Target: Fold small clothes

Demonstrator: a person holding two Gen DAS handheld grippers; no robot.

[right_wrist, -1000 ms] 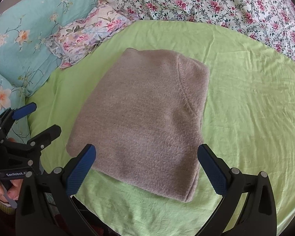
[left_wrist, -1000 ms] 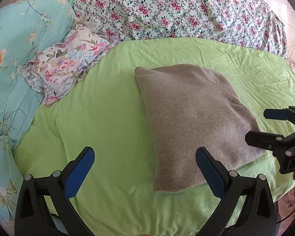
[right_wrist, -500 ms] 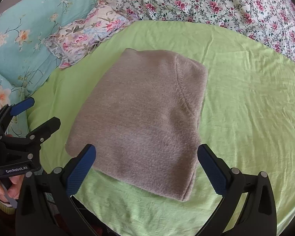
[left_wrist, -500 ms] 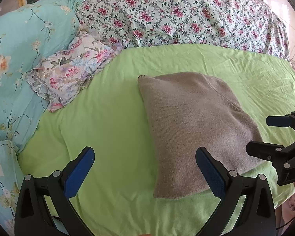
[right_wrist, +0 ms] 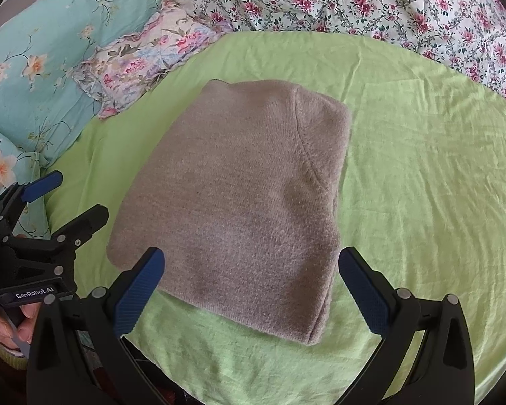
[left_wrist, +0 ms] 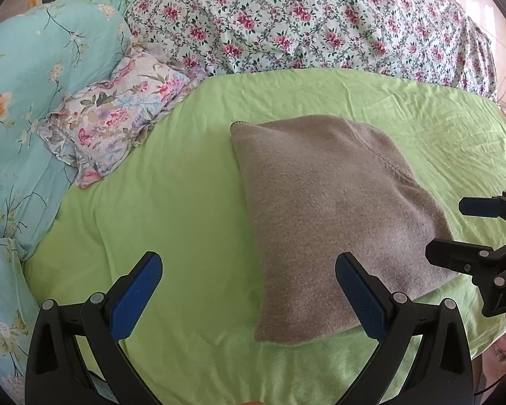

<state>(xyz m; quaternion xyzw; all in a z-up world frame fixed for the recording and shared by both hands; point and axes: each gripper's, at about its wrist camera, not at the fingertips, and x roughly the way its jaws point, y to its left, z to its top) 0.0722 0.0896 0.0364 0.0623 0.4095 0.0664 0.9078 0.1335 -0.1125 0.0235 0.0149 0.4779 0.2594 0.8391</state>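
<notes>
A grey-brown knitted garment (left_wrist: 330, 216) lies folded into a flat rectangle on the green bed sheet (left_wrist: 172, 222); it also shows in the right wrist view (right_wrist: 239, 209). My left gripper (left_wrist: 249, 290) is open and empty, held above the sheet near the garment's near left corner. My right gripper (right_wrist: 251, 287) is open and empty, held above the garment's near edge. Each gripper shows in the other's view, the right one (left_wrist: 455, 233) at the right edge and the left one (right_wrist: 67, 199) at the left edge, both apart from the garment.
A small floral pillow (left_wrist: 118, 125) and a turquoise floral quilt (left_wrist: 33, 108) lie to the left. A rose-patterned quilt (left_wrist: 303, 23) runs along the back. The bed's near edge (right_wrist: 253, 388) is just below the grippers.
Both grippers have drawn back and up a little from the garment, so it sits lower and smaller in view. The garment has not moved and both stay open.
</notes>
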